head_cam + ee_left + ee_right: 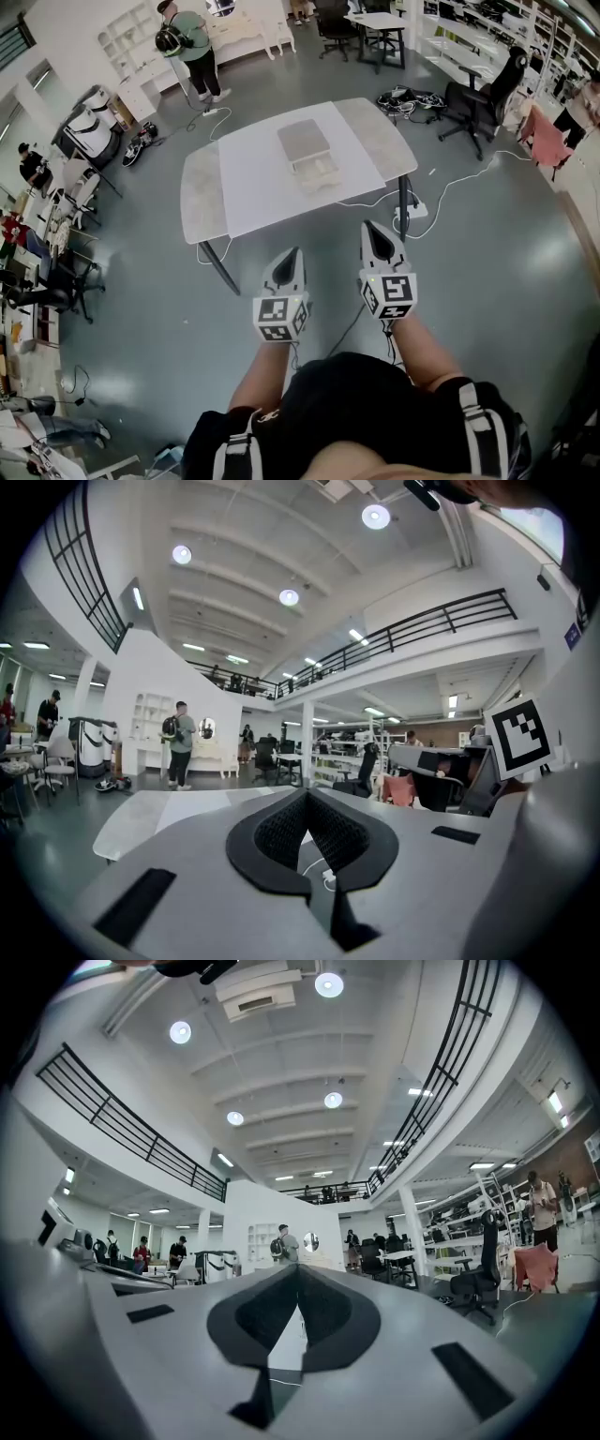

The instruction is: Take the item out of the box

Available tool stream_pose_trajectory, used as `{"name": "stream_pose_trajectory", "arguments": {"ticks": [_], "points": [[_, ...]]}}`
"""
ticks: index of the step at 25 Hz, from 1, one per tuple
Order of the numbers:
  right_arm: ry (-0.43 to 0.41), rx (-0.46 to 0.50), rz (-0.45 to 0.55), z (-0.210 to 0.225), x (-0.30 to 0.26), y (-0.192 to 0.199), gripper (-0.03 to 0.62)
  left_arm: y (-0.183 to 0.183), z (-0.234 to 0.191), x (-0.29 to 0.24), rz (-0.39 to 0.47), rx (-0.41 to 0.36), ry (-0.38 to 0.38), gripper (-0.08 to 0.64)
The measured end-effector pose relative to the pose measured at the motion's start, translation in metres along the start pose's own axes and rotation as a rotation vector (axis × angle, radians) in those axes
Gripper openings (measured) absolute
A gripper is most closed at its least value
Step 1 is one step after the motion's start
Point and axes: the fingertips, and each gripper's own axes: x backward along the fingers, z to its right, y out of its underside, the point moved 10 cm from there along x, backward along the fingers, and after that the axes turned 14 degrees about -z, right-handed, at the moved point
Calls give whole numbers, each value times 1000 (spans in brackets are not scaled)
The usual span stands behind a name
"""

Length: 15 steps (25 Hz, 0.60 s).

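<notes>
A flat grey box lies in the middle of the white table, some way in front of me. Its near part looks open, with something pale inside; the detail is too small to tell. Both grippers hang in the air short of the table's near edge, held about level and pointing toward it. My left gripper is shut with nothing in it, its tips meeting in the left gripper view. Beside it the right gripper is likewise shut and empty. Neither touches the table or the box.
The table has grey end panels and dark legs. A power strip and white cables lie on the floor by its right leg. A person with a backpack stands at the back left. Office chairs stand at the right, clutter at the left.
</notes>
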Motion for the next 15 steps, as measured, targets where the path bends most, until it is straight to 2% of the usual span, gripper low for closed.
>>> {"name": "stream_pose_trajectory", "arguments": {"ticks": [9,15], "points": [[-50,10,-16,21,3,6,12,5,30,-9,1,18,-19,5],[-65,25,-4,27,-4,6,12,5,28,-17,10,26,-39,5]]}}
